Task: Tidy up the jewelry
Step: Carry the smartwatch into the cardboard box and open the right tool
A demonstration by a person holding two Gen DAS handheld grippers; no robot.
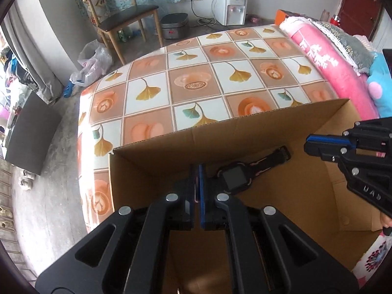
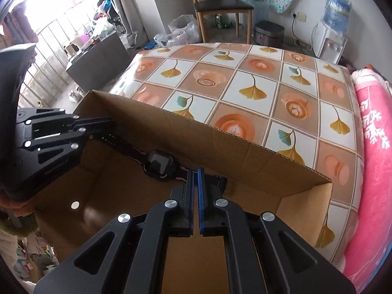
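A black smartwatch with pink trim (image 1: pixel 235 175) (image 2: pixel 156 163) is stretched out inside an open cardboard box (image 1: pixel 171 147) (image 2: pixel 245 161). My left gripper (image 1: pixel 198 171) is shut on one end of its strap; in the right wrist view the left gripper (image 2: pixel 107 125) pinches the strap's far end. My right gripper (image 2: pixel 195 174) is shut near the watch's other strap end; whether it pinches the strap is hidden by its fingers. In the left wrist view the right gripper (image 1: pixel 311 143) hangs over the box's right side, apart from the watch.
The box stands against a table with a ginkgo-leaf and coffee-cup cloth (image 1: pixel 208 73) (image 2: pixel 257 85). A pink blanket (image 1: pixel 325 61) (image 2: pixel 372 147) lies to the right. A chair (image 1: pixel 117 17), a water dispenser (image 1: pixel 231 5) and bags (image 1: pixel 93 66) stand beyond.
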